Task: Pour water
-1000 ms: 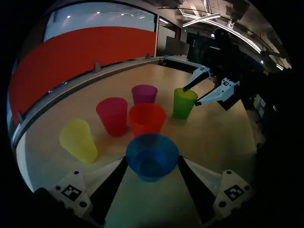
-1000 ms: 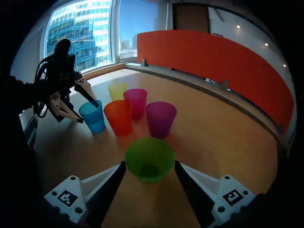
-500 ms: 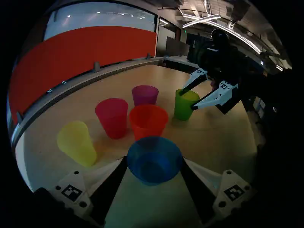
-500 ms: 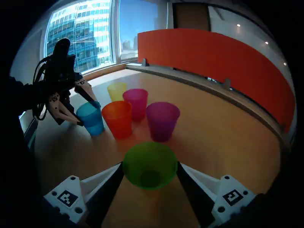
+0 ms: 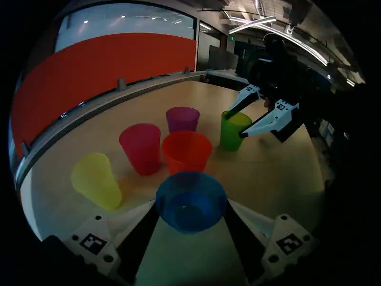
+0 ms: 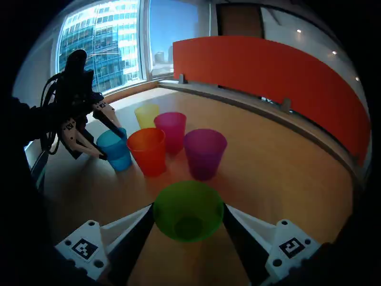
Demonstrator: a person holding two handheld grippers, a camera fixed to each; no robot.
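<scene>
Left gripper (image 5: 190,206): my jaws pinch the blue cup (image 5: 191,212) by its sides, upright. Right gripper (image 6: 188,209): jaws pinch the green cup (image 6: 188,220), upright. Between them the orange cup (image 5: 186,150), pink cup (image 5: 140,145), purple cup (image 5: 182,118) and yellow cup (image 5: 96,180) stand grouped on the table (image 5: 271,167). Cannot tell whether the held cups contain water.

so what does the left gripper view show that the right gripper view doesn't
Left gripper view: ceiling lights, and up close the blue cup held by the left gripper. Right gripper view: a window on city towers, and up close the green cup held by the right gripper. Both: the yellow cup, pink cup, orange cup, purple cup, table and orange wall.
</scene>
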